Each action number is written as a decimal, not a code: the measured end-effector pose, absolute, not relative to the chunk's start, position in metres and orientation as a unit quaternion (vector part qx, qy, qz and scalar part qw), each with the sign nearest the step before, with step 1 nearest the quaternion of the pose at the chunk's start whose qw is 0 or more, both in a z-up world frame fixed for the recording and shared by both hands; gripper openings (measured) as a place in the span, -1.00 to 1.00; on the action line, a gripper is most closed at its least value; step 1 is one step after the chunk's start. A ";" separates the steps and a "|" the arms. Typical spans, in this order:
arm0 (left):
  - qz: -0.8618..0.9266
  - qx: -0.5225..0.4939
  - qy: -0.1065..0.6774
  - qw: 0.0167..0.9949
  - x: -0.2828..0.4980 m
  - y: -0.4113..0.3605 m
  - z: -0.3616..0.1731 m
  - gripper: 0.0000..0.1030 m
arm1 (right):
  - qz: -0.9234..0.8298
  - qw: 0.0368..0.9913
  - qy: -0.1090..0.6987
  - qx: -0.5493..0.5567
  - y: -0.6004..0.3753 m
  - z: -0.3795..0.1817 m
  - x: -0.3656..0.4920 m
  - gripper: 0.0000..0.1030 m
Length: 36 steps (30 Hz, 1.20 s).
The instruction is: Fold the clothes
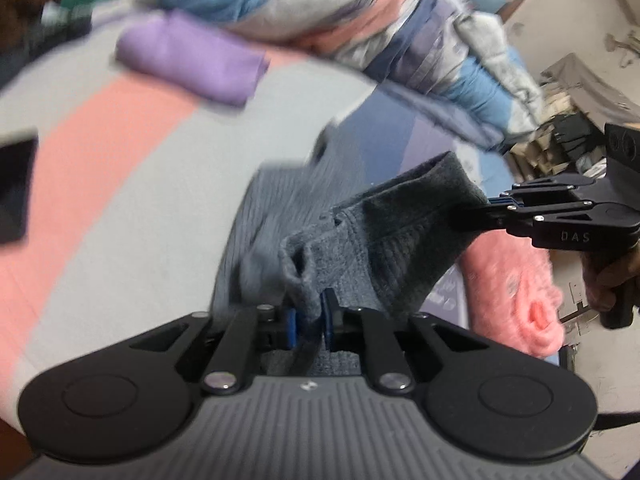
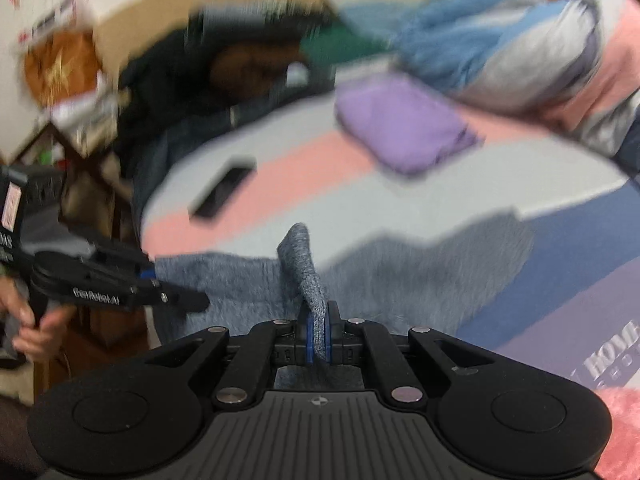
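Observation:
A grey knit garment (image 1: 360, 236) hangs stretched between both grippers above the bed. My left gripper (image 1: 311, 326) is shut on one edge of it, cloth bunched between the blue pads. The right gripper (image 1: 494, 210) shows in the left wrist view at right, shut on the garment's dark cuffed edge. In the right wrist view my right gripper (image 2: 318, 334) is shut on a fold of the grey garment (image 2: 400, 276), the rest of which drapes onto the bed. The left gripper (image 2: 192, 300) shows at left, closed on the cloth's edge.
A folded purple garment (image 1: 192, 60) (image 2: 404, 128) lies on the striped bedsheet (image 1: 100, 152). A crumpled blue, grey and pink quilt (image 1: 360, 12) lies behind it. A pink fluffy cloth (image 1: 516, 292) lies near the bed's edge. A black flat object (image 2: 224, 192) rests on the sheet. Clutter stands beyond.

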<state>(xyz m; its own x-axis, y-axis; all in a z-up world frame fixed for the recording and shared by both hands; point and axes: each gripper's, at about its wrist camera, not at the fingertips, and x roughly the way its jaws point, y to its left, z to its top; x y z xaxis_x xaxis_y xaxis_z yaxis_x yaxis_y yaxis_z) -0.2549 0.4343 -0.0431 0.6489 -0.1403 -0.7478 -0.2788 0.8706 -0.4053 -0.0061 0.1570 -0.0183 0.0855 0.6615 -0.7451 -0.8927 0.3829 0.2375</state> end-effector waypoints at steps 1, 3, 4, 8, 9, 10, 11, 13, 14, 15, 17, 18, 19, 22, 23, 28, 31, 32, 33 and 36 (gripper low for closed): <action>0.037 -0.243 0.407 0.880 -0.252 0.441 -0.025 -0.76 | 0.535 0.735 0.398 -0.123 0.156 0.000 -0.006 -0.89; 0.029 -0.229 0.385 0.893 -0.246 0.456 0.014 -0.77 | 0.533 0.753 0.376 -0.093 0.153 0.031 -0.006 -0.89; 0.027 -0.222 0.380 0.898 -0.242 0.465 0.033 -0.77 | 0.532 0.761 0.364 -0.078 0.152 0.049 -0.005 -0.89; 0.028 -0.168 0.370 0.913 -0.213 0.494 0.107 -0.78 | 0.519 0.791 0.320 -0.045 0.149 0.111 -0.002 -0.89; 0.023 -0.150 0.366 0.918 -0.206 0.497 0.127 -0.78 | 0.516 0.797 0.311 -0.036 0.148 0.126 -0.002 -0.89; 0.016 -0.132 0.358 0.924 -0.200 0.497 0.150 -0.78 | 0.510 0.804 0.303 -0.029 0.149 0.142 -0.002 -0.90; 0.009 -0.115 0.349 0.930 -0.193 0.497 0.172 -0.78 | 0.505 0.811 0.294 -0.021 0.150 0.157 -0.002 -0.90; -0.002 -0.084 0.331 0.940 -0.180 0.498 0.215 -0.78 | 0.495 0.822 0.282 -0.004 0.150 0.186 -0.003 -0.90; -0.006 -0.073 0.320 0.944 -0.176 0.499 0.235 -0.78 | 0.490 0.828 0.273 0.000 0.150 0.199 -0.004 -0.90; -0.007 -0.063 0.310 0.949 -0.172 0.499 0.255 -0.78 | 0.485 0.834 0.263 0.004 0.150 0.213 -0.005 -0.90; -0.008 -0.044 0.292 0.955 -0.165 0.499 0.294 -0.78 | 0.479 0.843 0.243 0.011 0.149 0.238 -0.010 -0.90; -0.011 -0.038 0.286 0.958 -0.163 0.499 0.312 -0.78 | 0.476 0.848 0.233 0.015 0.148 0.251 -0.012 -0.90; -0.013 -0.031 0.279 0.960 -0.160 0.498 0.328 -0.78 | 0.473 0.852 0.223 0.020 0.147 0.265 -0.014 -0.90; -0.017 -0.006 0.262 0.965 -0.152 0.491 0.381 -0.77 | 0.465 0.863 0.194 0.039 0.141 0.304 -0.018 -0.90; -0.021 -0.001 0.255 0.967 -0.151 0.489 0.397 -0.77 | 0.464 0.865 0.185 0.042 0.139 0.316 -0.021 -0.90; -0.049 0.037 0.219 0.974 -0.166 0.470 0.470 -0.77 | 0.460 0.874 0.151 0.046 0.129 0.360 -0.048 -0.90; -0.073 0.043 0.213 0.973 -0.181 0.460 0.501 -0.78 | 0.462 0.873 0.149 0.047 0.122 0.374 -0.070 -0.90; -0.080 0.046 0.209 0.974 -0.189 0.457 0.511 -0.79 | 0.462 0.872 0.154 0.046 0.120 0.377 -0.078 -0.90; -0.087 0.048 0.205 0.974 -0.197 0.455 0.520 -0.79 | 0.461 0.872 0.160 0.042 0.119 0.378 -0.084 -0.90; -0.108 0.060 0.180 0.976 -0.222 0.448 0.539 -0.80 | 0.455 0.870 0.189 0.031 0.115 0.376 -0.100 -0.90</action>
<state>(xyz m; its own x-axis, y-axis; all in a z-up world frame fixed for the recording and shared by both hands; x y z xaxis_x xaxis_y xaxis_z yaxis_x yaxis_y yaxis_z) -0.2217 0.4477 0.5391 0.9119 -0.1900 -0.3639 0.2334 0.9692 0.0789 -0.1003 0.1146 0.3762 0.5146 0.8030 -0.3007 -0.7794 0.5842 0.2262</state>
